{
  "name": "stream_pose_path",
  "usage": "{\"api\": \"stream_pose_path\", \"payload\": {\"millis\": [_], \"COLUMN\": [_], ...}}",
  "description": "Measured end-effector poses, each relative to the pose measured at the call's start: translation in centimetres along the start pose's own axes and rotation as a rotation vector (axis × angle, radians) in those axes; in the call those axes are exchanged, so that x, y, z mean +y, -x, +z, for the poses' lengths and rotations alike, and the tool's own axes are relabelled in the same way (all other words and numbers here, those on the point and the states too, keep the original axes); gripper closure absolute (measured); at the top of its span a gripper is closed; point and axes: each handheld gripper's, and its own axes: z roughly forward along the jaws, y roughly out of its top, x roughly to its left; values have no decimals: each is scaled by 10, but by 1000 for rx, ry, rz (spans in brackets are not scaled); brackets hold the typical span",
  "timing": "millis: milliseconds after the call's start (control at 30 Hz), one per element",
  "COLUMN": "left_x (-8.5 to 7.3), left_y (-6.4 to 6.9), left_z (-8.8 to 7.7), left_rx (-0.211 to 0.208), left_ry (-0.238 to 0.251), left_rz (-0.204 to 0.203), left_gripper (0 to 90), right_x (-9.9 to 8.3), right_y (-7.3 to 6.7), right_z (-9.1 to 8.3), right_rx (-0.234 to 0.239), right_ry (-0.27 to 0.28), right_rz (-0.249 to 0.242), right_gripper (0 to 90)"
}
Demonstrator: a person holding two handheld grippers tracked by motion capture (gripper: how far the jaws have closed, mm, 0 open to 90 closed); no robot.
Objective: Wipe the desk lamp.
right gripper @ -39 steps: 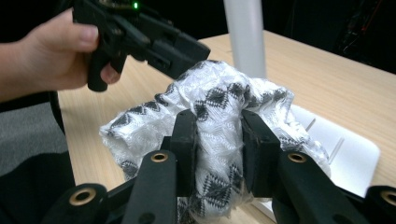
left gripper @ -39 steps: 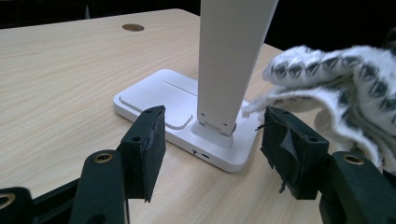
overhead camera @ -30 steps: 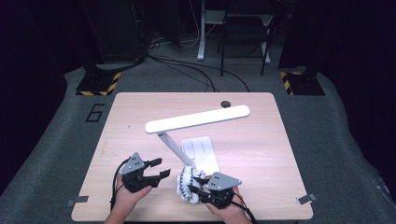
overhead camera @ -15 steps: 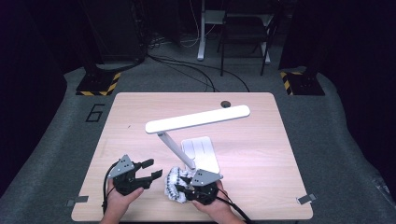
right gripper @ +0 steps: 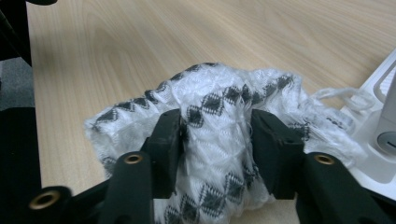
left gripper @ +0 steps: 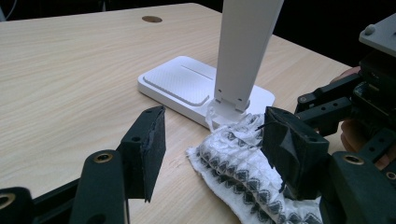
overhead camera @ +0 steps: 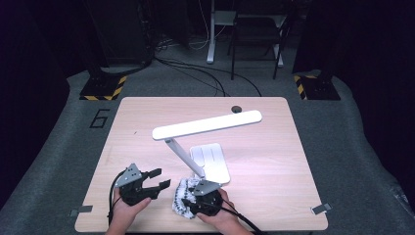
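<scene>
The right gripper (right gripper: 215, 135) jaws, just opening, flank the patterned cloth (right gripper: 219, 107) (pads touching it); left gripper (left gripper: 210, 149) jaws gape empty beside the lamp base (left gripper: 187, 84).

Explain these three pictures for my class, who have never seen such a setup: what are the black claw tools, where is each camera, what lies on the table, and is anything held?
A person sits at a wooden table holding a hand-operated two-jaw gripper in each hand. The high view looks down from above; each of the other two cameras rides on one gripper and looks along its black jaws. On the table stands a white desk lamp with a flat base, and beside the base lies a crumpled white cloth with black diamonds. The left gripper is open and empty. The right gripper has the cloth bunched between its jaws, which have just been opening; the pads seem to touch it, so it may be letting go.
</scene>
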Motion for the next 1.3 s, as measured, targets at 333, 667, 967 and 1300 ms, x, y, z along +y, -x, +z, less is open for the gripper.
{"api": "stream_pose_path", "payload": {"millis": [333,667,967,1300], "left_x": [0,-2,-7,-14], "left_y": [8,21,35,44], "left_z": [6,17,32,45], "left_rx": [-41,-134,-201,-242], "left_ry": [-16,-54,-116,-168], "left_rz": [37,72,130,155], "left_gripper": [386,363,383,397], "right_x": [6,1,-14,-21], "right_y": [8,30,50,55], "right_z": [-24,-63,-81,-83], "right_rx": [3,-53,-95,-108], "right_ry": [85,164,157,171], "right_rz": [26,83,126,169], "right_gripper": [420,423,424,425]}}
